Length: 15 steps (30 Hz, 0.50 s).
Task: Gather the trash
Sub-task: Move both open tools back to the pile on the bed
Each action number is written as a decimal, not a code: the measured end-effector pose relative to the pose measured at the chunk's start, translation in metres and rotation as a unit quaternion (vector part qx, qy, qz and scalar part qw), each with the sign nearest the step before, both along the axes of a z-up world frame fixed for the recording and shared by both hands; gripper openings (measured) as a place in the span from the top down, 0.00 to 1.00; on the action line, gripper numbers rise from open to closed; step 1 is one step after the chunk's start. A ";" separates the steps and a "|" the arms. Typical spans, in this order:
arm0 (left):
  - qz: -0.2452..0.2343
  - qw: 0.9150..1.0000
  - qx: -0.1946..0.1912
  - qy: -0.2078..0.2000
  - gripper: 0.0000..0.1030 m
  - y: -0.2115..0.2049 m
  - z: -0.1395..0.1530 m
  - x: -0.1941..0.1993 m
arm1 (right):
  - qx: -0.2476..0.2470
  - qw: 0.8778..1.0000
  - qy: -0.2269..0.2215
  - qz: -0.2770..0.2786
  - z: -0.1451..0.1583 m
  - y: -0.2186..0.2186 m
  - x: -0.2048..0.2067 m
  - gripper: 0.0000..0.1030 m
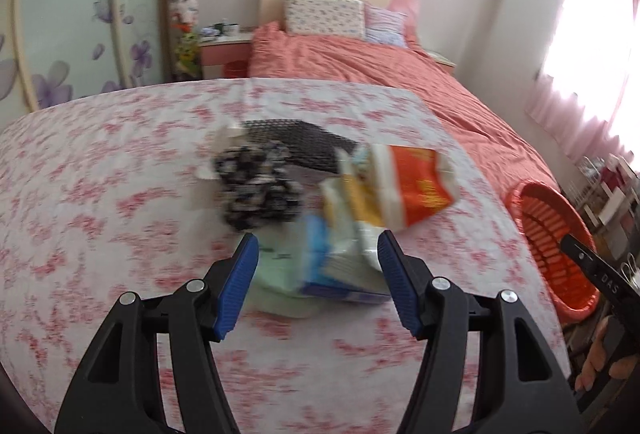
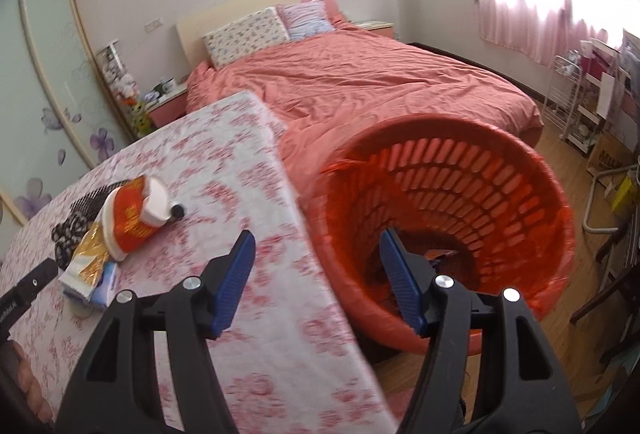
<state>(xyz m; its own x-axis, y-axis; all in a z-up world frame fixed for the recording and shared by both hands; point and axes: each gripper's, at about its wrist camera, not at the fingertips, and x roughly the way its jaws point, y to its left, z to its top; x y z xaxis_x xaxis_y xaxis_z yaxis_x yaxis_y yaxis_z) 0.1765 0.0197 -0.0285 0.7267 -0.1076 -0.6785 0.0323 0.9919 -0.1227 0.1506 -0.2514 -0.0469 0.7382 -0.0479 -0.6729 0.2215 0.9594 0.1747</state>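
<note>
A pile of trash lies on the pink floral table [image 1: 100,194]: an orange and white snack bag [image 1: 416,186], a yellow wrapper [image 1: 360,206], a blue and white packet [image 1: 332,266], a pale green packet [image 1: 280,274] and a black and white crumpled item [image 1: 256,186]. My left gripper [image 1: 318,254] is open, its blue pads either side of the packets, just above them. My right gripper [image 2: 318,254] is open and empty over the table's right edge, next to the orange trash basket [image 2: 500,194]. The pile also shows in the right wrist view [image 2: 128,222].
A black mesh mat [image 1: 296,142] lies behind the pile. The basket [image 1: 552,234] stands beside the table's right edge, against a bed with a salmon cover [image 2: 380,82]. A wire rack [image 2: 572,106] and clutter stand at the right wall.
</note>
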 end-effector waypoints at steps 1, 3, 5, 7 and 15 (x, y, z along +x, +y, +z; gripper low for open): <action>0.014 1.000 0.001 0.000 0.40 0.011 -0.001 0.001 | -0.001 1.000 0.002 0.009 -0.001 0.010 0.003 0.38; 0.033 0.999 0.003 0.000 0.40 0.028 -0.004 0.002 | -0.004 1.000 0.007 0.027 -0.003 0.030 0.010 0.38; 0.046 0.999 0.005 0.001 0.40 0.041 -0.008 0.003 | -0.005 0.999 0.010 0.044 -0.005 0.047 0.015 0.38; 0.054 0.999 0.006 0.006 0.40 0.050 -0.011 0.006 | -0.007 0.998 0.013 0.062 -0.006 0.066 0.021 0.38; 0.014 0.999 -0.029 0.037 0.50 0.056 -0.029 0.013 | -0.020 0.995 0.018 0.091 -0.010 0.106 0.030 0.38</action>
